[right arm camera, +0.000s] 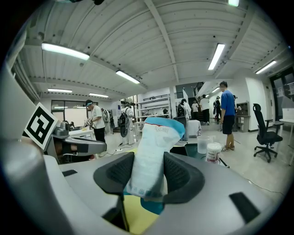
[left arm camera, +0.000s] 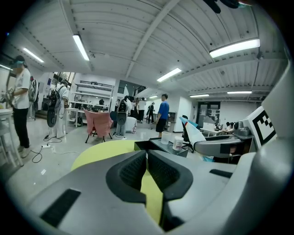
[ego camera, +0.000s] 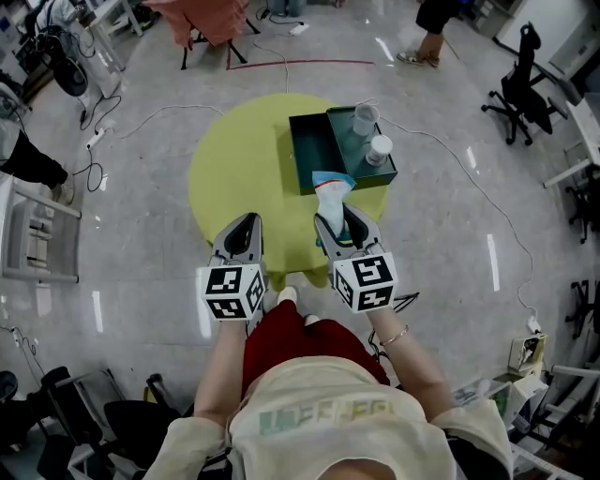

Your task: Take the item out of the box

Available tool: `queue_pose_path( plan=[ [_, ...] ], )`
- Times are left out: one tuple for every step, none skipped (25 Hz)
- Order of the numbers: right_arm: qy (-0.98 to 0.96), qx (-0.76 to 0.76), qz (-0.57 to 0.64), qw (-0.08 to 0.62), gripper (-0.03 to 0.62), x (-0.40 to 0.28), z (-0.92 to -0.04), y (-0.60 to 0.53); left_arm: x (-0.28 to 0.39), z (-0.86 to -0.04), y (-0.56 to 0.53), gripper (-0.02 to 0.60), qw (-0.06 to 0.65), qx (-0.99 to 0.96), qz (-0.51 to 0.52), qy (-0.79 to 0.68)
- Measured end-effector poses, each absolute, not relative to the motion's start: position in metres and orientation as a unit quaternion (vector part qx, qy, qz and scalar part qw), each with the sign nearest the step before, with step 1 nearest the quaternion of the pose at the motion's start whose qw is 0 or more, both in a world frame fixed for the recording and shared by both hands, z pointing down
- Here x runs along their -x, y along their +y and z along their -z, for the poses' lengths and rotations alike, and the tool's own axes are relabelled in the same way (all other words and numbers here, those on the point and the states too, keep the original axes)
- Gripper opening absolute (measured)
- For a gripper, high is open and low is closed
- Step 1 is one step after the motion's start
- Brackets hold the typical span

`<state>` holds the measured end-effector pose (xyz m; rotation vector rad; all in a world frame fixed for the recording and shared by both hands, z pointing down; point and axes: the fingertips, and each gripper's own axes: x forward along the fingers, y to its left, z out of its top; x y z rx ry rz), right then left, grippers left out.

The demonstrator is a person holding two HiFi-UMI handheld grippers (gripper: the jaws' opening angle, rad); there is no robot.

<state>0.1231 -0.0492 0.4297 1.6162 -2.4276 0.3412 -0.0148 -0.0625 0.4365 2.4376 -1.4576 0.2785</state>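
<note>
A dark teal box lies open on the far right of a round yellow-green table. Its flat right half carries a clear cup and a white jar. My right gripper is shut on a white and blue packet, held upright just in front of the box; the packet stands between the pads. My left gripper hovers over the table's near edge, to the left of the right one, shut with nothing in it. The box shows ahead and to its right.
Cables trail over the grey floor around the table. A black office chair stands at the far right and a pink-draped chair at the back. Several people stand in the background. My shoes are at the table's near edge.
</note>
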Motion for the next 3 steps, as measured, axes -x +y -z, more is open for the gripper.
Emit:
queue_pose_path(
  plan=[
    [-0.823, -0.547, -0.116, 0.102, 0.225, -0.1245, -0.4301, -0.0458, 0.0129, -0.4370, -0.0589, 0.032, 0.144, -0.845, -0.096, -0.506],
    [-0.824, -0.546, -0.116, 0.102, 0.225, -0.1259, -0.4305, -0.0424, 0.0111, -0.4375, -0.0552, 0.032, 0.144, -0.845, -0.096, -0.506],
    [-0.824, -0.545, -0.117, 0.102, 0.225, -0.1272, -0.4309, -0.0390, 0.0093, -0.4379, -0.0514, 0.032, 0.144, -0.845, -0.096, -0.507]
  ],
)
